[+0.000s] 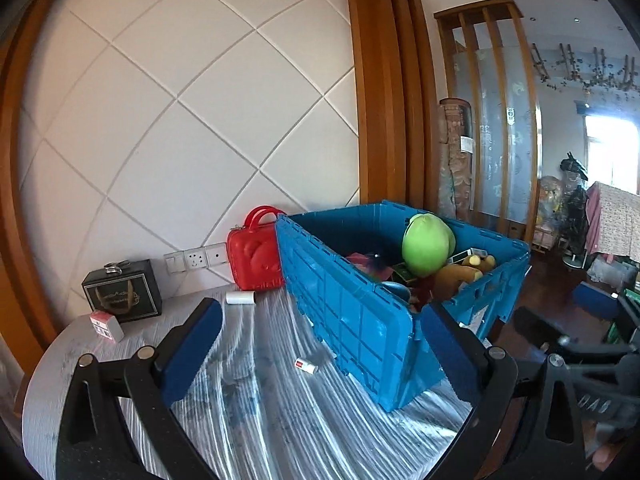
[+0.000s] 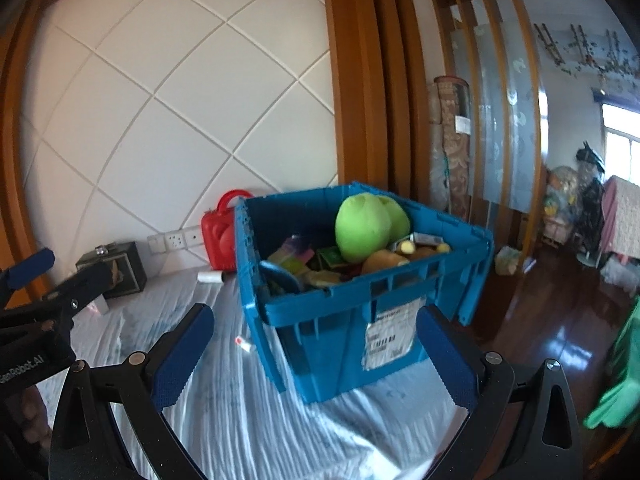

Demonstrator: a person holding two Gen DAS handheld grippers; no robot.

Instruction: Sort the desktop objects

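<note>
1. Left gripper: jaws spread wide, nothing between the blue pads, hanging above the table.
2. Right gripper: jaws likewise wide apart and empty, aimed at the blue crate.
3. Blue crate: standing on the table near its far right edge, open at the top, a white label stuck on one side wall.
4. Inside the crate: a green plush toy on top of the heap, a brown plush toy beside it; the rest a jumble of boxes and coloured bits, too overlapped to name.
5. Loose on the table left of the crate: a small white tube with a red end, a white roll farther back, a small white-and-red box.
6. Red case with a handle: against the wall, partly hidden behind the crate's corner.
7. Black box: near the wall, something metallic on its lid, too small to make out.
8. Table surface: covered in rippled, shiny clear plastic; front edge cut off by both grippers.
9. Room: white wall with diagonal grooves, wall sockets, wooden frame, slatted wooden screen, dark glossy floor, cluttered far corner by a bright window, blurred.
</note>
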